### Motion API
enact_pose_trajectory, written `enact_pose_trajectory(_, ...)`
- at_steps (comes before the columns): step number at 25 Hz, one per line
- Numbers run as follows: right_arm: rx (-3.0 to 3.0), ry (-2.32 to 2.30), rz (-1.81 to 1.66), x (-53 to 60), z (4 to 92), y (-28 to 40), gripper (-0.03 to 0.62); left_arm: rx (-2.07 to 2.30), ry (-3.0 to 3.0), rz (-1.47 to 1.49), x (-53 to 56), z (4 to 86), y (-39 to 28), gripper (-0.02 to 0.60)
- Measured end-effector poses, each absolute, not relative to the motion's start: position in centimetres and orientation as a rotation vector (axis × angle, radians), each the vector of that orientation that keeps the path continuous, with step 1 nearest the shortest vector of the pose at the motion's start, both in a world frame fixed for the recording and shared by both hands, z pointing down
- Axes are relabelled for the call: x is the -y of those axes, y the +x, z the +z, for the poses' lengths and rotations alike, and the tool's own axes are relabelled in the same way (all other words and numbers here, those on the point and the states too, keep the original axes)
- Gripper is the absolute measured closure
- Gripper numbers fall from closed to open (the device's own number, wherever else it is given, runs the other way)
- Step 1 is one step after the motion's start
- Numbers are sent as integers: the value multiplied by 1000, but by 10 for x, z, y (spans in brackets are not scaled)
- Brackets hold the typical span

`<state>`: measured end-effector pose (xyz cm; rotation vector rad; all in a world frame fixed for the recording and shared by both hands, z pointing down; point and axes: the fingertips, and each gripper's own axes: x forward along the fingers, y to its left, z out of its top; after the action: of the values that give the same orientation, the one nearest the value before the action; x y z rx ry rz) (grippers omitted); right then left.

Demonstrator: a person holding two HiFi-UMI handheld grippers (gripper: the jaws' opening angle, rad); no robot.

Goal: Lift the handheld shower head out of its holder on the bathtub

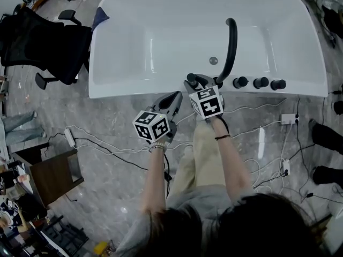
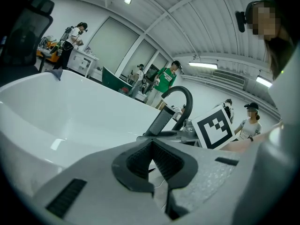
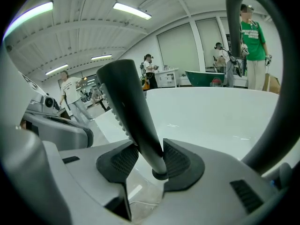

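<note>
The black handheld shower head (image 1: 191, 81) stands in its holder (image 3: 159, 175) on the near rim of the white bathtub (image 1: 134, 90). My right gripper (image 1: 195, 83) is down over it. In the right gripper view the handle (image 3: 129, 107) rises between the two pads, and the gripper (image 3: 150, 146) stands open around it. My left gripper (image 1: 176, 98) hovers just left of it, outside the tub, shut with nothing in it (image 2: 151, 146). From the left gripper view the shower head (image 2: 161, 121) shows beyond the jaws.
A black arched faucet (image 1: 231, 47) and three black knobs (image 1: 261, 82) sit on the rim right of the holder. A black office chair (image 1: 48, 47) stands left of the tub. Cables (image 1: 107, 149) cross the floor. A wooden cabinet (image 1: 53, 175) is lower left. People stand in the background.
</note>
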<state>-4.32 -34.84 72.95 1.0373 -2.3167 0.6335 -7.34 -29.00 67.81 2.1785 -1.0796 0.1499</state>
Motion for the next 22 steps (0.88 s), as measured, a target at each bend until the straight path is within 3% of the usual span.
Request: enact_pose_trajectory(22, 2294, 1093, 546, 351, 706, -40, 459, 1094, 2167, 122, 301, 670, -74, 577)
